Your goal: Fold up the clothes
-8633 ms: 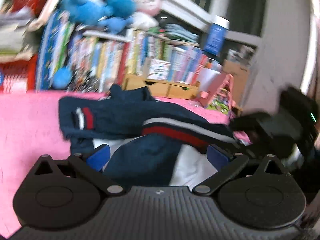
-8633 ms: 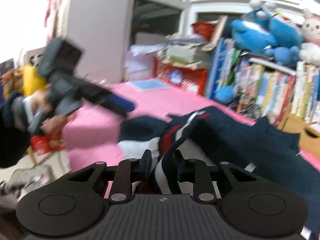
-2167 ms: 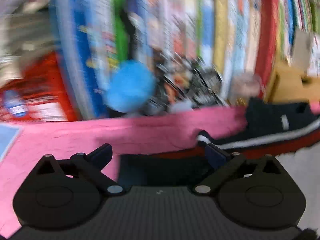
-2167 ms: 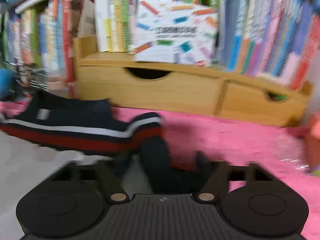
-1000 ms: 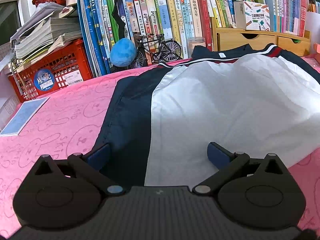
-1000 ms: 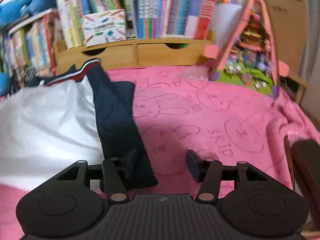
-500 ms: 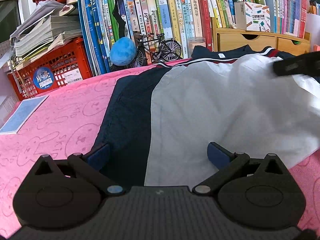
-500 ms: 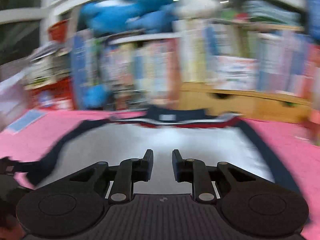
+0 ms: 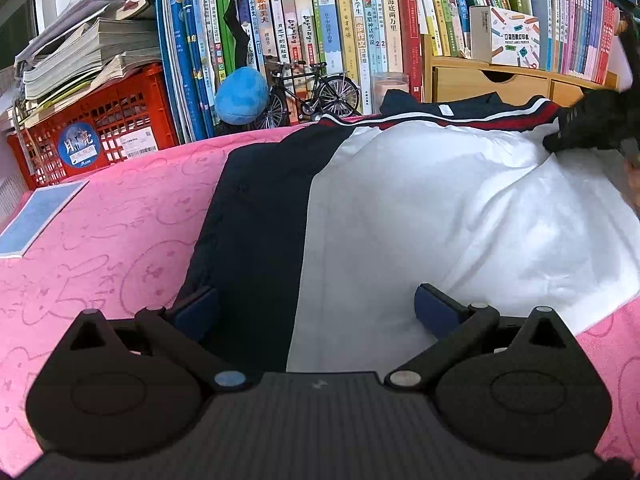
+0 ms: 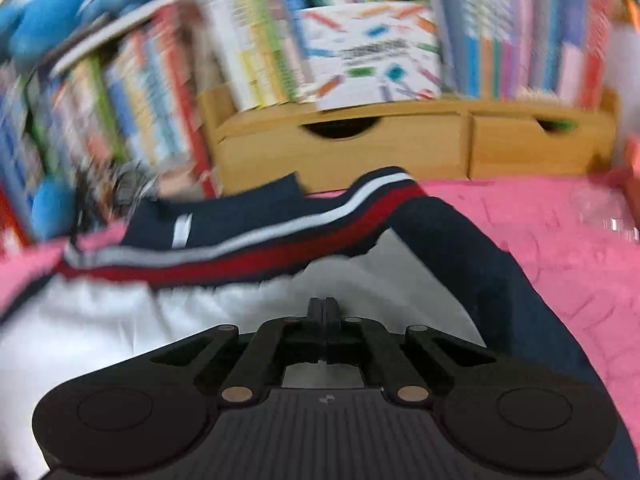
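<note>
A jacket (image 9: 420, 208) with a white middle panel, navy sides and a red and white shoulder stripe lies spread flat on the pink blanket (image 9: 100, 248). My left gripper (image 9: 316, 304) is open, its blue pads straddling the jacket's near hem where navy meets white. My right gripper (image 10: 324, 308) is shut with nothing visible between its fingers. It hangs over the white panel (image 10: 120, 320), just short of the striped shoulder (image 10: 280, 248). In the left wrist view the right gripper (image 9: 560, 140) shows as a dark shape at the far right, at the white cloth.
Rows of books line the back, with a red crate (image 9: 100, 128), a blue ball (image 9: 242, 96) and a model bicycle (image 9: 312, 92) in front. A wooden drawer box (image 10: 400, 144) stands behind the collar. A blue booklet (image 9: 36, 216) lies at the left.
My right gripper closed its jaws, left the navy sleeve edge and swept over the white panel toward the striped shoulder. My left gripper stayed where it was, open.
</note>
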Tool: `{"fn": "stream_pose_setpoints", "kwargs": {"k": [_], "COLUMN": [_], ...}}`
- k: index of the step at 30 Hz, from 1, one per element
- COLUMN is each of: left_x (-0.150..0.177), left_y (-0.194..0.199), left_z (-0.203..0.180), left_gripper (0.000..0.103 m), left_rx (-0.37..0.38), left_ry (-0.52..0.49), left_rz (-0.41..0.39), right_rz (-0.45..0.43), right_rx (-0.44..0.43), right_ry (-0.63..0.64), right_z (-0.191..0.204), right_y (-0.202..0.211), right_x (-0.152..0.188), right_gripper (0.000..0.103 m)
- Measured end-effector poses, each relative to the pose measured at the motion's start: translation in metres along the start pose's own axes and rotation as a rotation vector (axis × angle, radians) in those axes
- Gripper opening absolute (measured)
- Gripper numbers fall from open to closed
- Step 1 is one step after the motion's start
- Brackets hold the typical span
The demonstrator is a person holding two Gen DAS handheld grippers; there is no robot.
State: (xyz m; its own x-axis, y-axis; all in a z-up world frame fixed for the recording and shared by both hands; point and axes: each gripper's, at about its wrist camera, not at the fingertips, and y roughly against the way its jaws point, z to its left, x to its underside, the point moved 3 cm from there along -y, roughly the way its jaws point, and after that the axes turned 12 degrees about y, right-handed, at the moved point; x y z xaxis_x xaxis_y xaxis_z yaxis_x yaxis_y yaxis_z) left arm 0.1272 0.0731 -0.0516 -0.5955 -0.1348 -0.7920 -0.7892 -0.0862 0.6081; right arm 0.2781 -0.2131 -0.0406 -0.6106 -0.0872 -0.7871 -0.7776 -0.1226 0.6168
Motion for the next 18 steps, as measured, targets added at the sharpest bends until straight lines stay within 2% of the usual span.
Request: {"fn": "stream_pose_setpoints", "kwargs": {"k": [1,3,5,8,11,13,14,16,18], "left_x": [0.000,0.000,0.000,0.000,0.000,0.000,0.000,0.000,0.000], "left_y": [0.000,0.000,0.000,0.000,0.000,0.000,0.000,0.000,0.000], "left_z": [0.000,0.000,0.000,0.000,-0.001,-0.001,-0.002,-0.002,-0.002], "left_gripper": [0.103,0.103,0.103,0.103,0.103,0.103,0.103,0.103,0.103], "left_rx": [0.000,0.001,0.001,0.002,0.000,0.000,-0.001,-0.003,-0.002], "left_ry": [0.000,0.001,0.000,-0.001,0.000,0.001,0.001,-0.001,-0.002], "left_rz": [0.000,0.000,0.000,0.000,-0.001,-0.001,-0.002,-0.004,-0.007], "right_rz": [-0.007,-0.041,-0.068,-0.057,-0.004,0.030,0.040,0.001,0.020], "right_rx": [0.000,-0.049,-0.112,-0.178,-0.185,-0.099,-0.024,0.112,0.173], "right_ry": [-0.030,-0.017,0.045,0.161,0.230,0.256,0.253,0.234,0.166], "right_z": [0.001,0.013,0.032,0.056,0.057,0.033,0.013,-0.029,-0.061], "right_y": [0.004,0.022,0.045,0.079,0.100,0.105,0.107,0.116,0.123], "right_x": [-0.002,-0.001,0.005,0.028,0.057,0.078,0.090,0.104,0.109], "right_gripper": [0.012,0.018,0.020,0.023,0.025,0.025,0.025,0.025,0.024]}}
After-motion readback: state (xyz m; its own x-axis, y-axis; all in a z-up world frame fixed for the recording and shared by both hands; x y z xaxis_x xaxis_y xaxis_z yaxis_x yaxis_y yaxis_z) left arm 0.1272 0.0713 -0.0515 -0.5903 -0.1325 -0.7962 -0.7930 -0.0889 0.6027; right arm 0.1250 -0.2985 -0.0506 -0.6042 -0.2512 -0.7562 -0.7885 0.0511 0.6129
